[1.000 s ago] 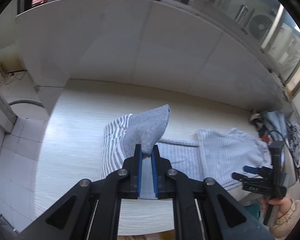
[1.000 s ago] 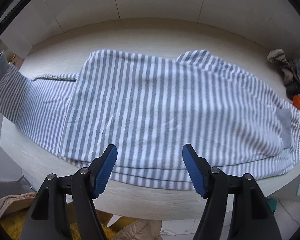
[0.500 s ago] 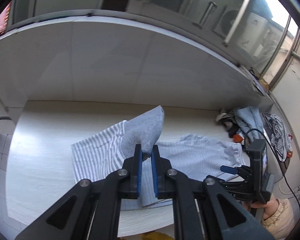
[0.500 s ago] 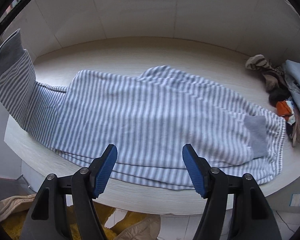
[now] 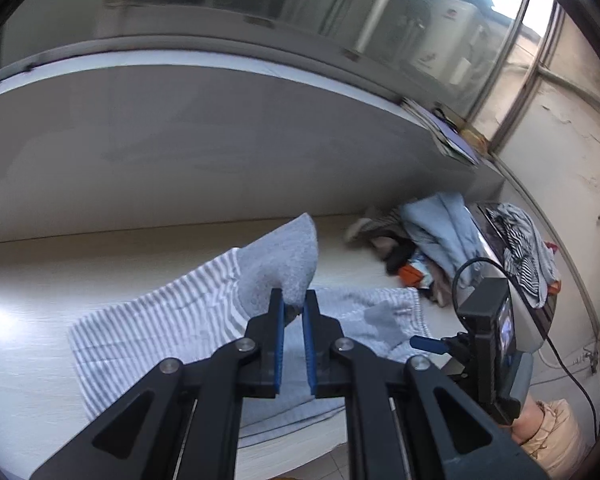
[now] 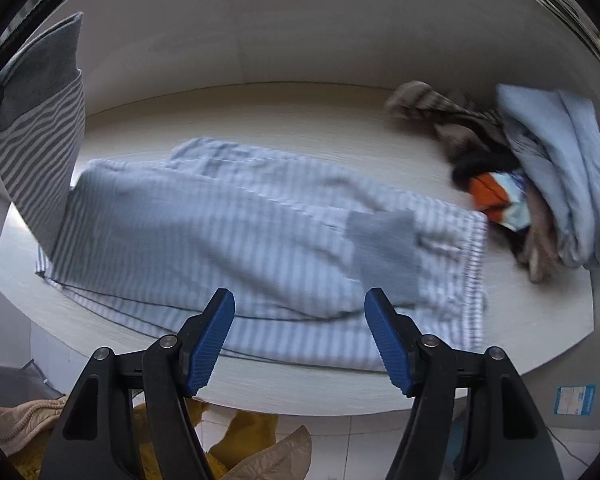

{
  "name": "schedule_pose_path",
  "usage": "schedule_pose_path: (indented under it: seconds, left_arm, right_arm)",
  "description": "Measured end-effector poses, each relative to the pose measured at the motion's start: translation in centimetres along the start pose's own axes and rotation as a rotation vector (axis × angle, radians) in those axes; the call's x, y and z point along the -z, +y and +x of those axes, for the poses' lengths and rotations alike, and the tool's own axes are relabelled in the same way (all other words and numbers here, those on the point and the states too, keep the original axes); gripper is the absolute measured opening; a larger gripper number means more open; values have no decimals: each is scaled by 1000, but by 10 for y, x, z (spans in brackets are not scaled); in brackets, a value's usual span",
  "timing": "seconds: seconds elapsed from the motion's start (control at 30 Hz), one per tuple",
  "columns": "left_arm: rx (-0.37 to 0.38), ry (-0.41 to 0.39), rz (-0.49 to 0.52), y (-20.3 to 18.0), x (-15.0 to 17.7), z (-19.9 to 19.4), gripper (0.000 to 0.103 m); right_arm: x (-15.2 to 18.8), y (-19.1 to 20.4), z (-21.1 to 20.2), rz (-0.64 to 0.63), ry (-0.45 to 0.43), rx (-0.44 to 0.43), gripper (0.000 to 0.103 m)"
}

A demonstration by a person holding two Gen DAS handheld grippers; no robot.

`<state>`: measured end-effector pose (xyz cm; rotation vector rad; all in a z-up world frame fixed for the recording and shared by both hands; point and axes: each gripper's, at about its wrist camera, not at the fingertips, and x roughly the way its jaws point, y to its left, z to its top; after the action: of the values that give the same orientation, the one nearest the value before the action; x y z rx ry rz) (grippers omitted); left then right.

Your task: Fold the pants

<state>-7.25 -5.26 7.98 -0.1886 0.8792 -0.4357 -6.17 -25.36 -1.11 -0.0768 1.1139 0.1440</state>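
Grey-and-white striped pants [image 6: 228, 240] lie across the pale table [image 6: 300, 112], waistband to the right. My left gripper [image 5: 293, 308] is shut on the grey cuff [image 5: 288, 264] of a pant leg and holds it lifted above the table; the raised leg [image 6: 40, 120] shows at the far left in the right wrist view. My right gripper [image 6: 300, 312] is open and empty, hovering above the near edge of the pants, and it also shows in the left wrist view [image 5: 432, 344]. A grey pocket patch [image 6: 384, 252] lies near the waistband.
A heap of other clothes [image 6: 532, 168] sits at the table's right end, close to the waistband. A tiled wall [image 5: 220, 140] backs the table. Yellow and beige cloth [image 6: 244, 440] lies on the floor below the front edge.
My left gripper has carried the lifted cuff up and to the right, over the pants. My right gripper has pulled back and turned right, staying open.
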Motion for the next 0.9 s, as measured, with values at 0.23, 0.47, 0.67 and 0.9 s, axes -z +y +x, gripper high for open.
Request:
schedule_pose_path:
  seconds: [0.23,0.47,0.67,0.9]
  left_arm:
    - [-2,102,57,-42,17,63,9]
    - [-22,199,76,-52,45,114,9]
    - [-62,303,112,-46,70,144,11]
    - [-94,329,117,-24,82,120,44]
  right_arm:
    - [8,-38,9,31,25,7,69]
    - [13,-52,15,43,40,-7,69]
    - [2,-48,15,25,34,-28,69]
    - [-31,-18,16,-6,23,-87,69]
